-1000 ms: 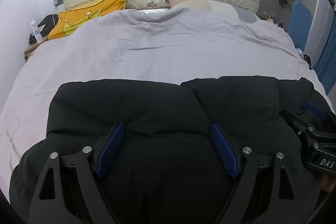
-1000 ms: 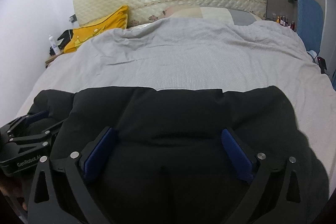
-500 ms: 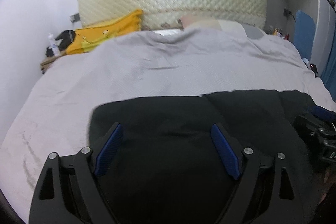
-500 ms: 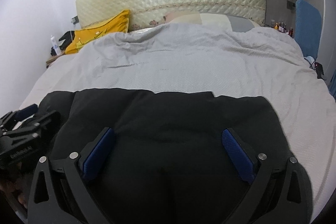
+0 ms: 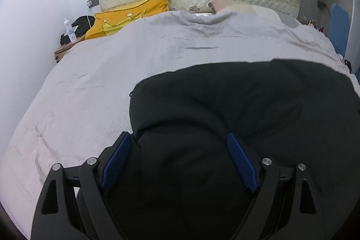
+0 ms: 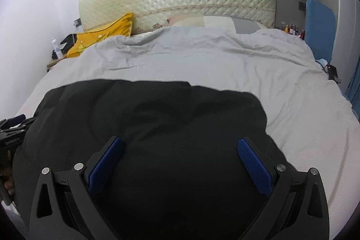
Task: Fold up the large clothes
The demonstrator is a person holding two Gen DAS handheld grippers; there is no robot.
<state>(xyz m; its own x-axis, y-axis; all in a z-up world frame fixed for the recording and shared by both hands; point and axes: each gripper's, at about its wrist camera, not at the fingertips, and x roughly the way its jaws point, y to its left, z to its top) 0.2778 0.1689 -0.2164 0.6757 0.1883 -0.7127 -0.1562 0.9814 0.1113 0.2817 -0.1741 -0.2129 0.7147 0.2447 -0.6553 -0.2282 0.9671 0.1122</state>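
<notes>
The black garment [image 5: 225,105] is spread on the near half of the grey bed cover [image 5: 112,73], its long axis running from 9 to 3 o'clock. The left gripper [image 5: 177,159] is held over its 9 o'clock edge, jaws wide apart with cloth bulging between but not pinched. The right gripper [image 6: 180,163] is poised over its 3 o'clock half, equally spread, nothing clamped. That left edge is judged nearest the left gripper.

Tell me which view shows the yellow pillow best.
The left wrist view: the yellow pillow is larger there, its crown print readable. The right wrist view shows the same pillow smaller, towards the left.
</notes>
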